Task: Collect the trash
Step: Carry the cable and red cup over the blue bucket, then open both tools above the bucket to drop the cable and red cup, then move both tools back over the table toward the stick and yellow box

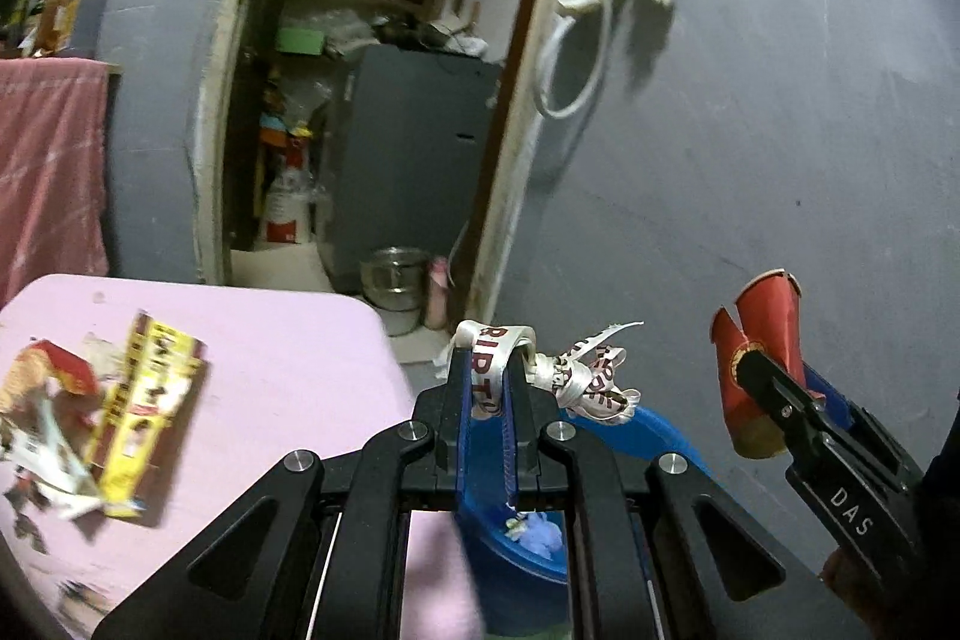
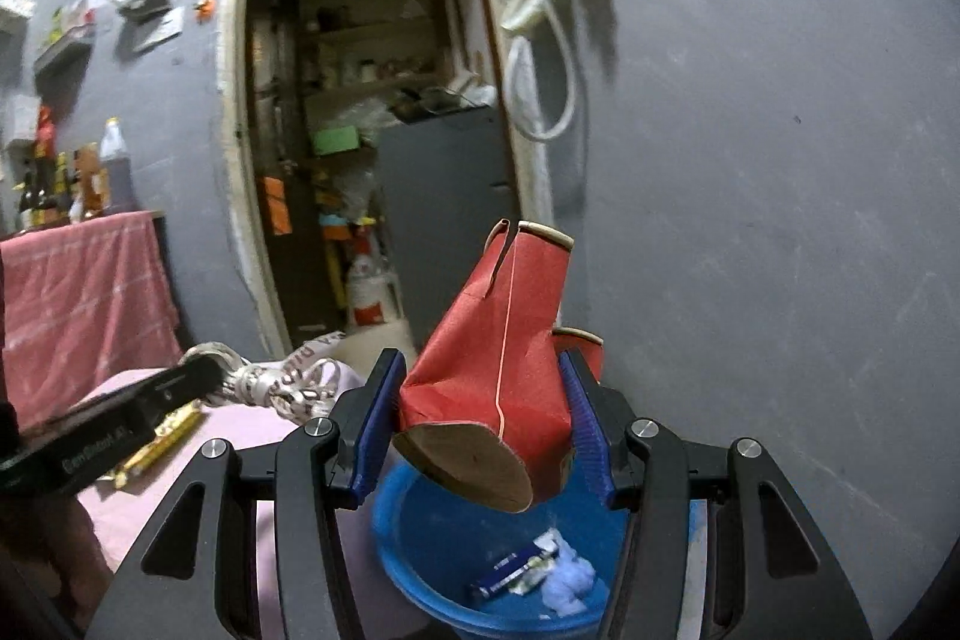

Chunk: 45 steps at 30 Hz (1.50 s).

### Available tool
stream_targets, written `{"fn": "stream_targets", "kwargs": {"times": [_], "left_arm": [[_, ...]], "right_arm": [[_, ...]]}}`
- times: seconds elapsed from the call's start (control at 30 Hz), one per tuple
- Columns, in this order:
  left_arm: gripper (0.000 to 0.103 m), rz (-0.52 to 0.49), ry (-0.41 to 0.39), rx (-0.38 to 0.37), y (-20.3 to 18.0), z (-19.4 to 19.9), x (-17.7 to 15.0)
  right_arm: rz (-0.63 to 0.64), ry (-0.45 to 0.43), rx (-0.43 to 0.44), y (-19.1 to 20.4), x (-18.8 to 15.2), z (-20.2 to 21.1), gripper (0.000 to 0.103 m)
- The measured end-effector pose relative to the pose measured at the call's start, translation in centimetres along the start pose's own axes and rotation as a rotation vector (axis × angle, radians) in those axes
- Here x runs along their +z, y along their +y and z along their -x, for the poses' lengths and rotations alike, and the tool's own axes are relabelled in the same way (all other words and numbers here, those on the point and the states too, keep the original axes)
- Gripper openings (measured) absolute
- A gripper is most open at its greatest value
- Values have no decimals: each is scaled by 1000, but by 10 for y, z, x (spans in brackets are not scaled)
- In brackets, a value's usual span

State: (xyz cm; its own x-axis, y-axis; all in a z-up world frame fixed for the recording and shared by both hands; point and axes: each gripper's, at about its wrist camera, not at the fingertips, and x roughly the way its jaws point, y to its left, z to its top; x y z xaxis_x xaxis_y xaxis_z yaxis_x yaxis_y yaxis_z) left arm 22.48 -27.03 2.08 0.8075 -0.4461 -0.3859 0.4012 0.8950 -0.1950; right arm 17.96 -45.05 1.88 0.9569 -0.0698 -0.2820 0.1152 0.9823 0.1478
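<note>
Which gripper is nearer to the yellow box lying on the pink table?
Left. The left gripper, shut on a printed ribbon, is beside the yellow box at the pink table edge. The right gripper, holding a red paper cup, is farther away above the blue bin.

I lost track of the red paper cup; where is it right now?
The crushed red paper cup sits clamped in the right gripper, centre of the right wrist view, directly above the blue bin.
</note>
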Motion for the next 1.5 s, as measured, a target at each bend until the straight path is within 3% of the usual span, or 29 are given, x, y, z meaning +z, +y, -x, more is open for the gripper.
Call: {"fn": "stream_targets", "kwargs": {"times": [0.2, 0.67, 1.0, 1.1, 1.23, 1.37, 1.5], "left_arm": [[7, -24, 49, -14, -23, -29, -8], [8, 29, 156, -21, -17, -67, -20], [19, 98, 236, -44, 1, -85, -18], [30, 104, 225, -50, 3, -81, -16], [31, 91, 200, -50, 4, -73, -11], [47, 83, 150, -45, 10, -57, -1], [57, 73, 90, -15, 18, -38, 7]], "right_arm": [[-45, 47, -30, -22, -6, -6, 51], [-54, 122, -48, -39, -14, -22, 52], [-74, 154, -62, -44, -14, -34, 56], [-79, 140, -67, -44, -13, -31, 61], [-83, 109, -68, -44, -9, -26, 67], [-80, 64, -69, -40, -3, -19, 77], [-67, 10, -58, -33, 5, -11, 84]]}}
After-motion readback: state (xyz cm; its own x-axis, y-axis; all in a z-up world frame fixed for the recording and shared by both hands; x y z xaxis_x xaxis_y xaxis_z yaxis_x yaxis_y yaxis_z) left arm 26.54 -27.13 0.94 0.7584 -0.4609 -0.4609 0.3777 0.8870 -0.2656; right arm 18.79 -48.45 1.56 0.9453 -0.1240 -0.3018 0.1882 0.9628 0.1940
